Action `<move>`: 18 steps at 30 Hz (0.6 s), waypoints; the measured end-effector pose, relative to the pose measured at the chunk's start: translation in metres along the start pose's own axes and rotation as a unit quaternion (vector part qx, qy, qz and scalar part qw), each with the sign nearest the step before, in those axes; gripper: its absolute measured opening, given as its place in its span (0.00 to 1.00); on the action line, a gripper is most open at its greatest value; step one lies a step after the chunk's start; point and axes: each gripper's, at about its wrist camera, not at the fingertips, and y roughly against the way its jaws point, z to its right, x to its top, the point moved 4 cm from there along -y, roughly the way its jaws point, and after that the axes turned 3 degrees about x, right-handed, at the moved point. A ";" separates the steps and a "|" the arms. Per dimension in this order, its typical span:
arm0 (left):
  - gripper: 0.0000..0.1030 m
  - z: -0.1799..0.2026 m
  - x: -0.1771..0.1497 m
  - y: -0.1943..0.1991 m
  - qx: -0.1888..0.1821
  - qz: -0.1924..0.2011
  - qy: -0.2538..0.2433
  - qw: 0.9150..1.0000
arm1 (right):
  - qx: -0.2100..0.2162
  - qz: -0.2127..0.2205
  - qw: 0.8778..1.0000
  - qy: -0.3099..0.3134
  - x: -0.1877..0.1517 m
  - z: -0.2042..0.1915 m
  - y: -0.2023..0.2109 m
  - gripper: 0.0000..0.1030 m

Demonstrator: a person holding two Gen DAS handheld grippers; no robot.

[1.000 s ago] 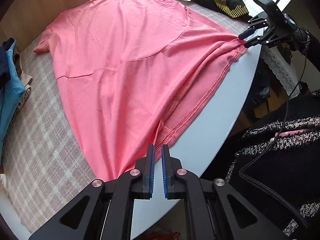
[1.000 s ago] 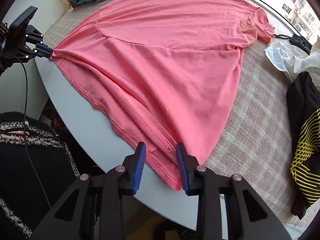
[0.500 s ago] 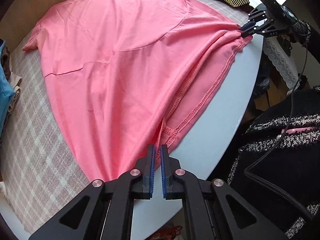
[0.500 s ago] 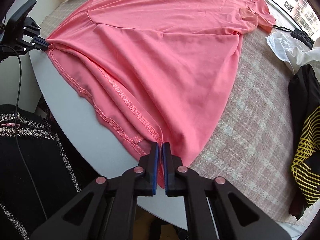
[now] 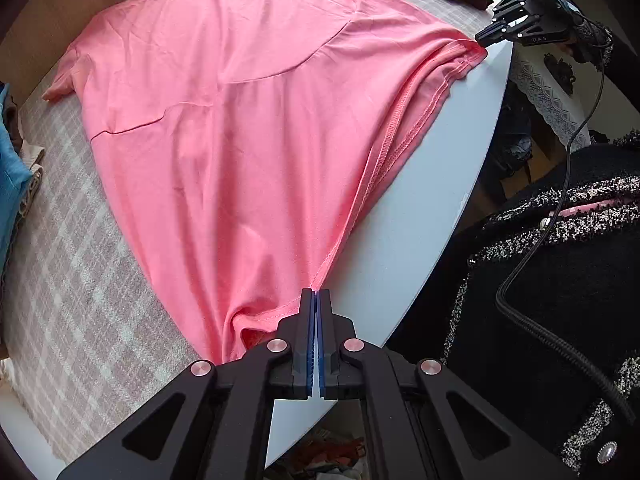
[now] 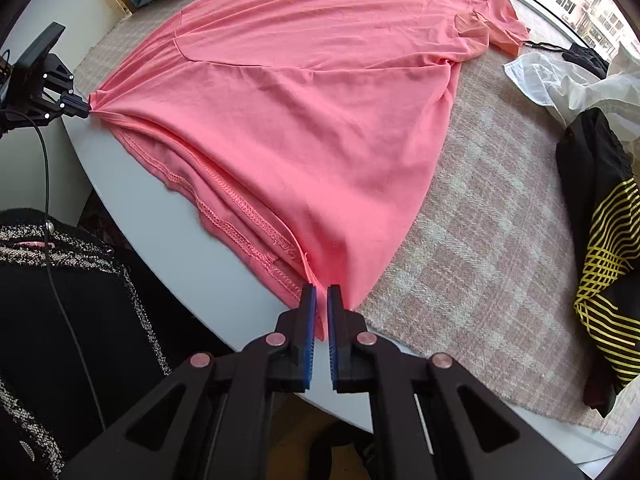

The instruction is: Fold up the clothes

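Left wrist view, fingers: left gripper (image 5: pixel 316 300) clamped on a hem corner of the pink cotton T-shirt (image 5: pixel 240 120).
Right wrist view, fingers: right gripper (image 6: pixel 321 296) pinching the other hem corner; a second ago its jaws stood apart.
Shirt: spread on the round white table (image 5: pixel 420 220), hem at the table's near edge, long axis running away toward the sleeves.
Surroundings: plaid beige cloth (image 6: pixel 480 240) underneath.
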 end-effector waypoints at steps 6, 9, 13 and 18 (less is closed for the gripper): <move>0.00 0.002 -0.003 0.003 0.000 -0.004 0.000 1.000 | 0.010 -0.012 1.000 0.009 0.016 -0.003 -0.014 0.12; 0.00 0.003 -0.001 0.004 0.002 -0.003 -0.001 1.000 | 0.021 -0.010 1.000 0.007 0.022 -0.005 -0.017 0.12; 0.00 0.004 0.002 0.005 0.002 -0.002 -0.004 1.000 | 0.000 -0.027 0.999 0.033 0.023 -0.011 -0.022 0.02; 0.00 0.008 -0.004 0.004 0.001 -0.006 -0.004 1.000 | 0.017 -0.046 0.998 0.043 0.012 -0.018 -0.004 0.02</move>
